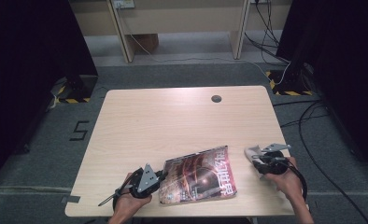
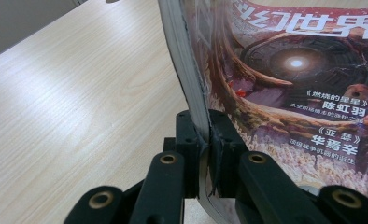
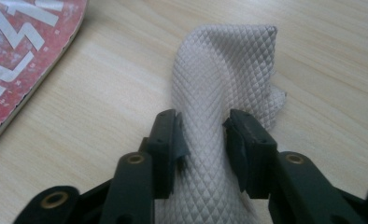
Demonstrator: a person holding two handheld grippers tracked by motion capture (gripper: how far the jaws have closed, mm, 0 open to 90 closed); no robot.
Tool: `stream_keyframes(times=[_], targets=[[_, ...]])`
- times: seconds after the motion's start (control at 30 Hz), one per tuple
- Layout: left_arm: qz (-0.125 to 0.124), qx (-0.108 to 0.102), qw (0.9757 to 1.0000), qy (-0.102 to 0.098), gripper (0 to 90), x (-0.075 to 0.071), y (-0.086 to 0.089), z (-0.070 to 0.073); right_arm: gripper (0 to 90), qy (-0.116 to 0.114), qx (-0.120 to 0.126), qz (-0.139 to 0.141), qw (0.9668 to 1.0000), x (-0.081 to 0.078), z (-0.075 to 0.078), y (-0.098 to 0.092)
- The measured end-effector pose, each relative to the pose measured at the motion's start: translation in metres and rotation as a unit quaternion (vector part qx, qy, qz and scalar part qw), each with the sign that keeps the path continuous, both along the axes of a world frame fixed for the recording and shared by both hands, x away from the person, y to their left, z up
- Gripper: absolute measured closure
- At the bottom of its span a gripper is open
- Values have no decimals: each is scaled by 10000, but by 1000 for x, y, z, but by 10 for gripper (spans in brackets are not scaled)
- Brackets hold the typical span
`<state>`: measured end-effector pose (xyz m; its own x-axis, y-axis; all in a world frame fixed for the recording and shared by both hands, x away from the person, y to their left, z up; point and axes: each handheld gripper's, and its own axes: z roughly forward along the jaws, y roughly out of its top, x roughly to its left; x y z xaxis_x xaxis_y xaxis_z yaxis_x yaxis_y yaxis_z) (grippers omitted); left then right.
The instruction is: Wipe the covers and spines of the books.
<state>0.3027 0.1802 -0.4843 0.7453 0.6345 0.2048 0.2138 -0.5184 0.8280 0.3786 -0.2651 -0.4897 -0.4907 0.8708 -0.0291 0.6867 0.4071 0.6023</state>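
A magazine [image 1: 201,175] with a dark red cover and white Chinese lettering lies near the table's front edge. My left gripper [image 1: 163,176] is at its left side. In the left gripper view the jaws of the left gripper [image 2: 204,135] are shut on the magazine's [image 2: 289,70] edge, which stands raised off the wood. To the right lies a white quilted cloth [image 1: 251,153]. My right gripper [image 1: 256,157] is on it. In the right gripper view the right gripper [image 3: 203,133] pinches a raised fold of the cloth [image 3: 224,60], with both pads against it. A corner of the magazine [image 3: 14,56] shows at the left.
The light wooden table [image 1: 173,116] has a round cable hole [image 1: 216,98] near its far edge. Black cables [image 1: 313,140] run over the grey floor at the right. A pale desk frame [image 1: 182,23] stands at the back, with dark curtains on both sides.
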Motion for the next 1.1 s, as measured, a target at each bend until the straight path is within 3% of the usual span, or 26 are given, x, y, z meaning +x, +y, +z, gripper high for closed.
stream_keyframes(times=[0.13, 0.23, 0.37, 0.5, 0.7, 0.73, 0.97, 1.0, 1.1], targets=[[13, -35, 10000, 57, 835, 0, 0, 0, 744, 4, 67, 78, 9999, 1, 1, -3], [1, -48, 10000, 78, 833, -1, 0, 0, 761, -40, 85, 89, 9999, 1, 2, -5], [8, -13, 10000, 95, 830, -2, -3, -3, 770, -200, 150, 62, 9997, 0, 9, -5], [-6, -26, 10000, 95, 830, -2, -9, -3, 771, -589, 389, 152, 9974, -3, 27, 0], [-33, 2, 10000, 68, 830, -3, -15, -4, 769, -838, 597, 442, 9937, -3, 42, 19], [-36, -3, 10000, 73, 830, -3, -16, -4, 767, -880, 643, 611, 9922, -3, 46, 31], [-24, 12, 10000, 62, 829, -2, -17, -5, 767, -936, 802, 1115, 9861, -3, 55, 68], [-23, 13, 10000, 59, 829, -2, -17, -5, 766, -956, 828, 1268, 9838, -2, 57, 77], [-17, 15, 10000, 61, 827, -2, -17, -6, 766, -951, 840, 1378, 9823, -1, 58, 90]])
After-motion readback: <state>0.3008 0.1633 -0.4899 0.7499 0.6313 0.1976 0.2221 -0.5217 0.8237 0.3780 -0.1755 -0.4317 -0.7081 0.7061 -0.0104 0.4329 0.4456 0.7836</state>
